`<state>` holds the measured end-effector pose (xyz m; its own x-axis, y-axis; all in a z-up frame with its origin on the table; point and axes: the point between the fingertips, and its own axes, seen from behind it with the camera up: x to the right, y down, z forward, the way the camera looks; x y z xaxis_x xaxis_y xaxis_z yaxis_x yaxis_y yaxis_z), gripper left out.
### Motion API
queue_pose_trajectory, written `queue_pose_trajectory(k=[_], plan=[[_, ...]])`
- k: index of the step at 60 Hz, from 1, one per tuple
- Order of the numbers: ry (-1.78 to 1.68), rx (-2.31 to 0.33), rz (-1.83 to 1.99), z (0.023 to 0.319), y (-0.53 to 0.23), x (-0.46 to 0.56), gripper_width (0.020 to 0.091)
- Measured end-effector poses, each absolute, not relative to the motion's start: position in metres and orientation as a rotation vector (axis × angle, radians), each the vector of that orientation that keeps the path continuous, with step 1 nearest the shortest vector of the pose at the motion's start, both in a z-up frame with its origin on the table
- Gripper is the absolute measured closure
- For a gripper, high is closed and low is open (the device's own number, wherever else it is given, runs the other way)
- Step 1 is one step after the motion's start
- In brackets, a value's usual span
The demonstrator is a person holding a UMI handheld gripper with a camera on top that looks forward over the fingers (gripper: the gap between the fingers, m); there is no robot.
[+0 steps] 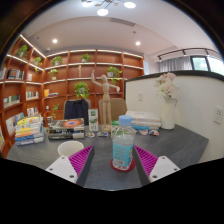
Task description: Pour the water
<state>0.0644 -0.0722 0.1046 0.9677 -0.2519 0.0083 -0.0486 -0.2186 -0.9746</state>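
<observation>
Bottle dead ahead, upright, between the open fingers.

The bottle (123,148) stands on the table (185,145), its long axis vertical, in the gap of the gripper (113,160) with space at either pad, so not yet clamped. A white cup (70,148) sits just ahead of the left finger. The bottle's base and water level are hard to make out.

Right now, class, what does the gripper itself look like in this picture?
The gripper has two pale, whitish fingers, each with a magenta pad on its inner face. The pads look ribbed or textured. No cables, markings or hand show.
</observation>
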Motion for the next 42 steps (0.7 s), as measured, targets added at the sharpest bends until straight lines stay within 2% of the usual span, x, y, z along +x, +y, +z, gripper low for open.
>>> queue_pose_trajectory(k=[16, 31, 42], plan=[[0.081, -1.723, -0.046, 0.143, -0.122, -0.017, 0.0338], [-0.043, -1.718, -0.023, 0.156, -0.142, -0.067, 0.0344], [-0.073, -1.729, -0.047, 0.151, -0.144, -0.073, 0.0346]])
